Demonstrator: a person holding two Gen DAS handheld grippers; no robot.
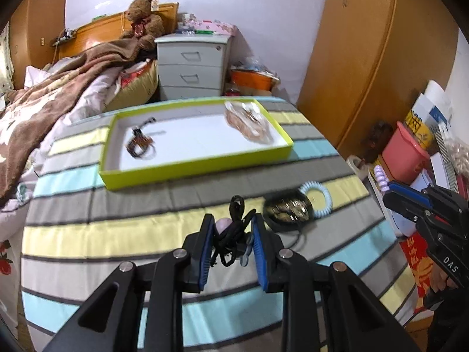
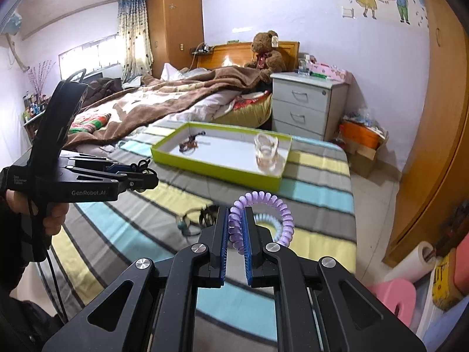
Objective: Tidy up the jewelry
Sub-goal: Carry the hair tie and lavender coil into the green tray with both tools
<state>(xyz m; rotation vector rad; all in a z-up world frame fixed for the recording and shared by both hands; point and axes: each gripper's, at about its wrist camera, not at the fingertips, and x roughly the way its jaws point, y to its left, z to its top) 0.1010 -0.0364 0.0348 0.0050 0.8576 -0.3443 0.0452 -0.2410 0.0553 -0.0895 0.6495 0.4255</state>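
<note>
A green-rimmed white tray (image 1: 140, 173) (image 2: 222, 173) lies on the striped bedspread. It holds a dark beaded bracelet (image 1: 140, 144) (image 2: 188, 145) and a clear plastic bag of jewelry (image 1: 249, 120) (image 2: 266, 153). My left gripper (image 1: 231, 223) (image 2: 140, 173) is shut on a black cord with a pale bead (image 1: 231, 234), held above the bedspread. My right gripper (image 2: 234, 211) (image 1: 390, 189) is shut on a purple spiral hair tie (image 2: 275, 208), lifted clear. A pale blue spiral hair tie (image 1: 318, 198) (image 2: 266, 218) and a dark metallic jewelry piece (image 1: 288, 209) (image 2: 206, 215) lie on the bedspread.
The bedspread (image 1: 117, 228) ends at the right, above the floor. A grey nightstand (image 1: 192, 64) (image 2: 307, 102) stands behind the tray. A brown blanket (image 1: 49, 96) and a teddy bear (image 2: 266, 50) are on the bed. Boxes and a pink bin (image 1: 404, 155) crowd the right floor.
</note>
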